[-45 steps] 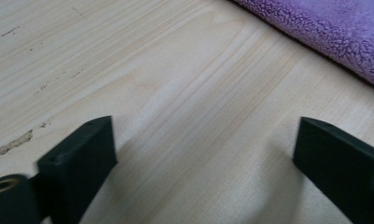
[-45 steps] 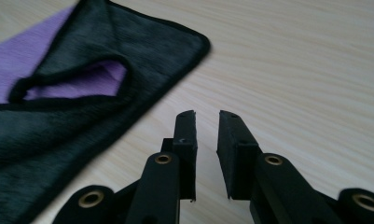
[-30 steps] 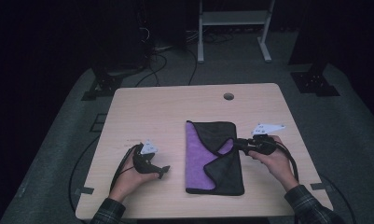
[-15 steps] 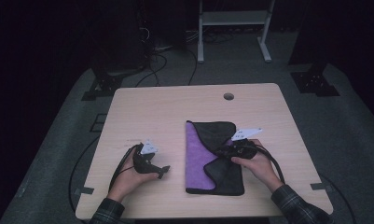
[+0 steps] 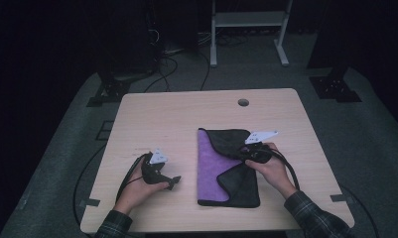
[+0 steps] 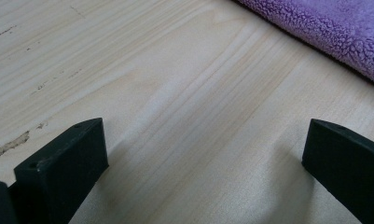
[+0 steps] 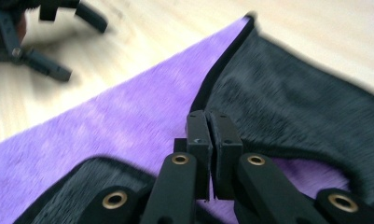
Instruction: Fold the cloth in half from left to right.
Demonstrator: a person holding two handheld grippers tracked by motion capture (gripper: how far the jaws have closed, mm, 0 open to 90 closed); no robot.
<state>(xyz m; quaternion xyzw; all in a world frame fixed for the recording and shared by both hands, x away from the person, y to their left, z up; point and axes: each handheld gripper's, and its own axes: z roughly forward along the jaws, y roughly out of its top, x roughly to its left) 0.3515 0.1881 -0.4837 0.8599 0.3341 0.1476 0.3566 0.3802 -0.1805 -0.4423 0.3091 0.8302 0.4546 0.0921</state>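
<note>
A cloth, purple (image 5: 214,158) inside and black outside, lies on the right half of the wooden table (image 5: 162,119). Two black corners (image 5: 238,186) are folded over the purple. My right gripper (image 5: 239,152) hovers over the cloth's middle, jaws shut with nothing between them. In the right gripper view its tips (image 7: 208,126) sit above the edge where the black flap (image 7: 287,98) meets the purple pile (image 7: 128,112). My left gripper (image 5: 172,182) rests on the table left of the cloth, jaws open (image 6: 205,130) over bare wood, the cloth's purple edge (image 6: 324,28) beyond.
A round hole (image 5: 243,102) sits near the table's far edge. Cables (image 5: 162,64) and a white rack's legs (image 5: 246,29) stand on the dark floor behind. The left gripper (image 7: 31,28) appears blurred at the top left of the right gripper view.
My right gripper has moved left from beside the cloth's right edge to above its middle. The left hand has stayed put.
</note>
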